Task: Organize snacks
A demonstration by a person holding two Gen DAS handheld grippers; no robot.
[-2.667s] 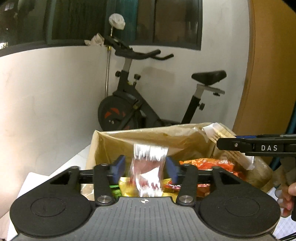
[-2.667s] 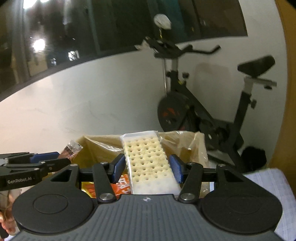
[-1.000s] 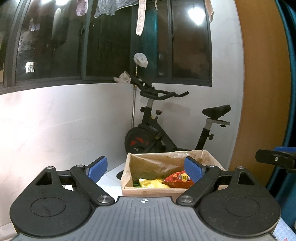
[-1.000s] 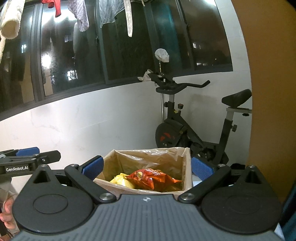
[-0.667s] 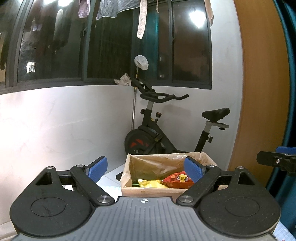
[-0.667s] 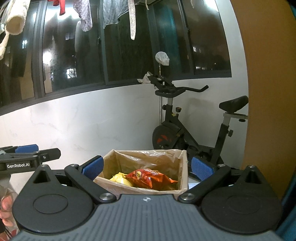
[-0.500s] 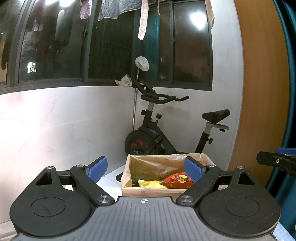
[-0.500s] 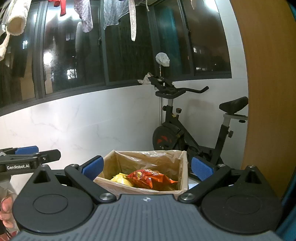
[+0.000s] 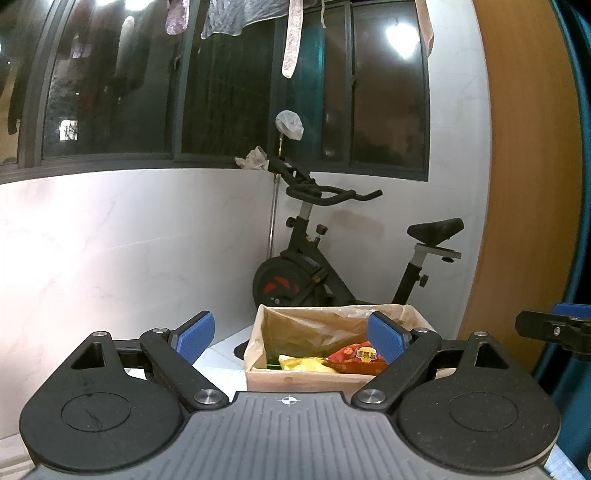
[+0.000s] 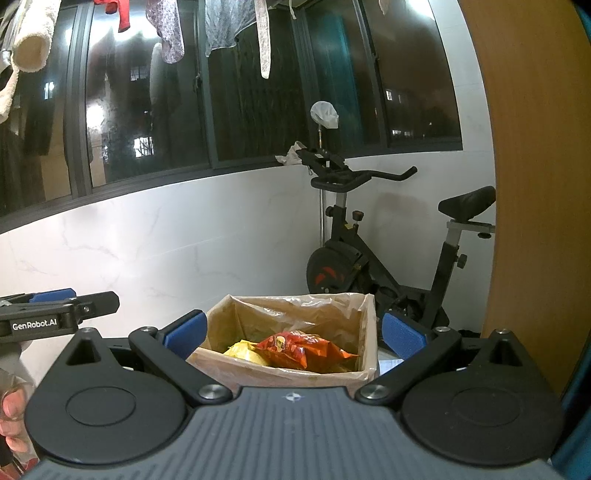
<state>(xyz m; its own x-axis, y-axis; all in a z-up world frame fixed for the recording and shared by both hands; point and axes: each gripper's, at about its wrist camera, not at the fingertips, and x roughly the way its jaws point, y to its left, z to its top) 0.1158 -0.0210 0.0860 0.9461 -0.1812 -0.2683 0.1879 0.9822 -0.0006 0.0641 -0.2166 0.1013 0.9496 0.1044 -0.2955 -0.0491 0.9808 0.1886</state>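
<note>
A cardboard box [image 9: 295, 380] [image 10: 221, 363] lined with clear plastic stands ahead of both grippers. Inside lie an orange-red snack bag [image 9: 356, 357] [image 10: 303, 349] and a yellow bag [image 9: 301, 363] [image 10: 243, 350]. My left gripper [image 9: 291, 338] is open, its blue pads wide apart with nothing between them, held back from the box. My right gripper [image 10: 293, 332] is open and empty too, also short of the box. In the right wrist view the left gripper's side [image 10: 55, 317] shows at the left edge; in the left wrist view the right gripper's tip [image 9: 554, 330] shows at the right edge.
An exercise bike [image 9: 332, 266] [image 10: 388, 258] stands behind the box against a white marble wall. Dark windows with hanging laundry [image 10: 170, 33] run above. A wooden panel [image 9: 517, 184] [image 10: 535, 184] rises on the right. A person's fingers [image 10: 13, 417] show at the lower left.
Earlier each gripper held a snack packet over the box; now both are empty and drawn back from it. Over the last second almost nothing moved.
</note>
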